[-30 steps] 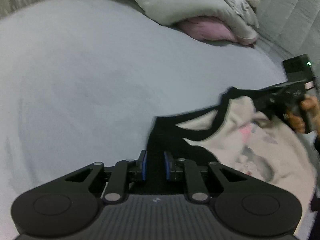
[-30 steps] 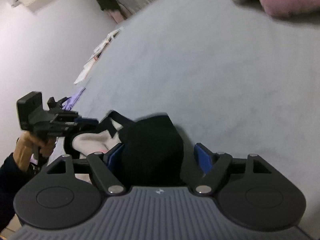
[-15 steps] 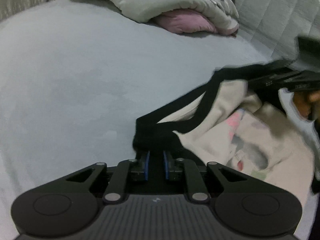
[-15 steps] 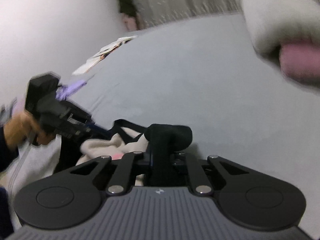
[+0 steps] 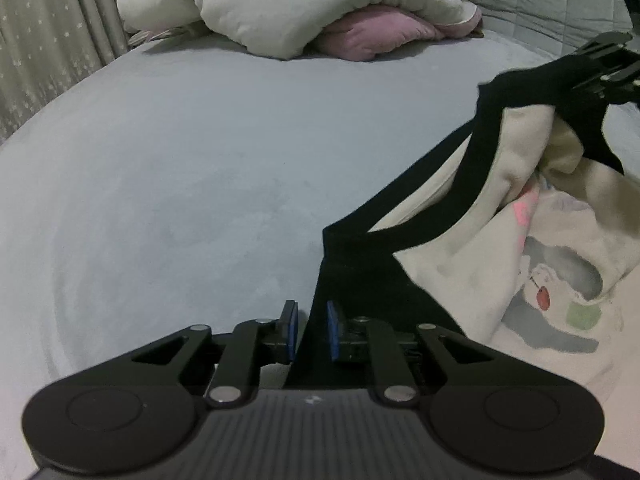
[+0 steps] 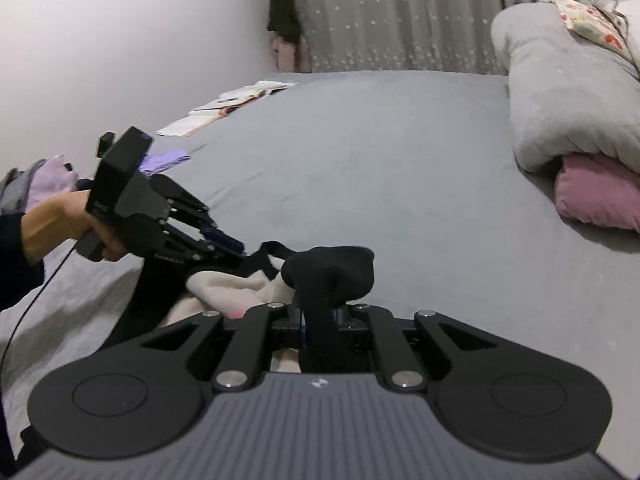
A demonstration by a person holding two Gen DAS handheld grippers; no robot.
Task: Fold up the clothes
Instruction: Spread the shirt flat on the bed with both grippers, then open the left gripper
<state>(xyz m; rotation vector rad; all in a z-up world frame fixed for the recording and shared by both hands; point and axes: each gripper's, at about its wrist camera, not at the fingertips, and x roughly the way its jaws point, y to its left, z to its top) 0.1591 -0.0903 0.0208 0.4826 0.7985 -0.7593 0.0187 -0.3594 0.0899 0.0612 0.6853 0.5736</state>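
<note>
A cream T-shirt [image 5: 520,264] with black sleeves, a black neckband and a cartoon print hangs lifted between both grippers over a grey bed [image 5: 180,168]. My left gripper [image 5: 311,330] pinches one black sleeve [image 5: 360,280] between its blue pads. My right gripper [image 6: 320,320] is shut on the other black sleeve [image 6: 332,268], which bunches above its fingers. The right gripper shows at the right edge of the left wrist view [image 5: 608,60]; the left gripper shows in the right wrist view [image 6: 224,240].
A heap of grey duvet [image 5: 304,4] and a pink pillow [image 5: 372,36] lies at the head of the bed. Papers [image 6: 236,100] and a purple cloth [image 6: 164,160] lie at the bed's far edge by the wall. Curtains [image 6: 400,12] hang behind.
Both grippers closed on the sleeves and lifted the shirt off the bed, pulling it taut between them. The right gripper went from open to shut on the sleeve.
</note>
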